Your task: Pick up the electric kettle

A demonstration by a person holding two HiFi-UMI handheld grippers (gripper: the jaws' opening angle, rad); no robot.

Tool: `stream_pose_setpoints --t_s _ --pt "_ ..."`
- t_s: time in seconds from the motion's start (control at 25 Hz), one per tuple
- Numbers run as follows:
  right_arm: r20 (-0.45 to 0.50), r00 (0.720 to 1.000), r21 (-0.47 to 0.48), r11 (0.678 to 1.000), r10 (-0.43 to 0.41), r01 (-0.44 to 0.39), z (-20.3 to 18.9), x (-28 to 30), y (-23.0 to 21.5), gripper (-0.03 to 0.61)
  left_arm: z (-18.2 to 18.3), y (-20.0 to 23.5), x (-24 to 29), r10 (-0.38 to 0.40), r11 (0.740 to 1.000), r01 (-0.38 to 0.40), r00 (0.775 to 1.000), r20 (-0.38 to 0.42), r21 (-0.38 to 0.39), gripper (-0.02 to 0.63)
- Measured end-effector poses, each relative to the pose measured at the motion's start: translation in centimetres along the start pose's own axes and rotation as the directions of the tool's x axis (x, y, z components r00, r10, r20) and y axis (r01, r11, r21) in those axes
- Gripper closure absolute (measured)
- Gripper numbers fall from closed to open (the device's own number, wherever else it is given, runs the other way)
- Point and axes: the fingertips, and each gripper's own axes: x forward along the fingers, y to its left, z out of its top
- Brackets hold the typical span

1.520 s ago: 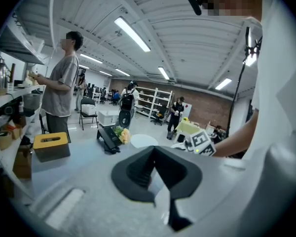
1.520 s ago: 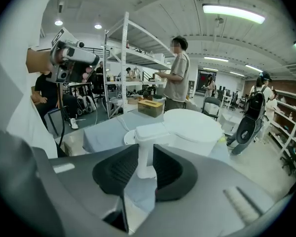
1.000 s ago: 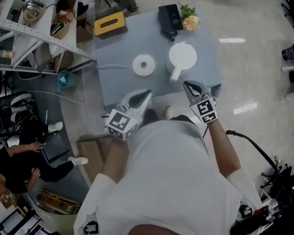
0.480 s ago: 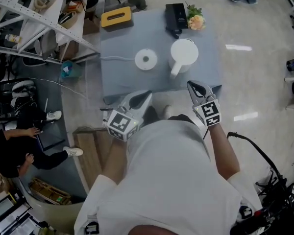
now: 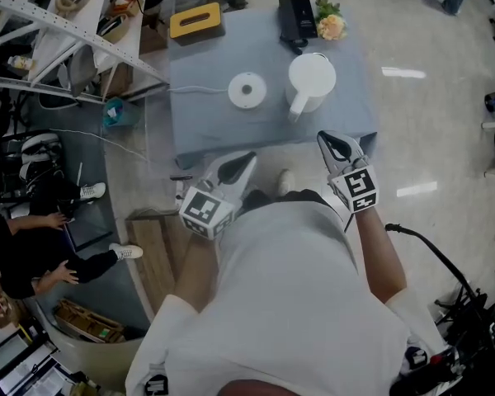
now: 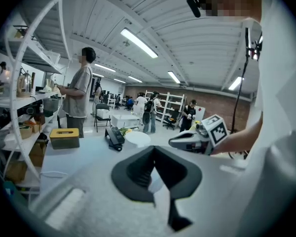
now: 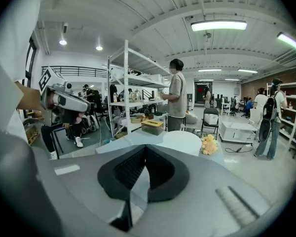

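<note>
On the grey worktop (image 5: 200, 126) the electric kettle (image 5: 311, 79) stands untouched, and we hold our left tongs (image 5: 247, 157) and right tongs (image 5: 322, 138) short of it, both closed on nothing, so the whole pickup remains.

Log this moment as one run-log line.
phase: pre-grasp | left tool: shut, empty | right tool: shut, empty | white round electric kettle: on grey table, untouched
</note>
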Motion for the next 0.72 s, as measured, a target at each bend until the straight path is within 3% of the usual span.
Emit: stream_pose_setpoints --t_s 0.32,0.72 --pt "0.003 1.0 -0.012 1.0 -0.016 0.016 0.3 -0.7 2.8 0.574 -0.3 -0.7 -2.1 -0.027 0.999 0.027 0.999 0.023 0.025 0.609" --pt "0.008 0.998 0.027 0.998 -0.058 0.058 1.1 -3.0 9.7 0.574 -2.8 -2.3 -8.9 -0.052 0.998 0.052 0.999 -0.002 0.04 0.609"
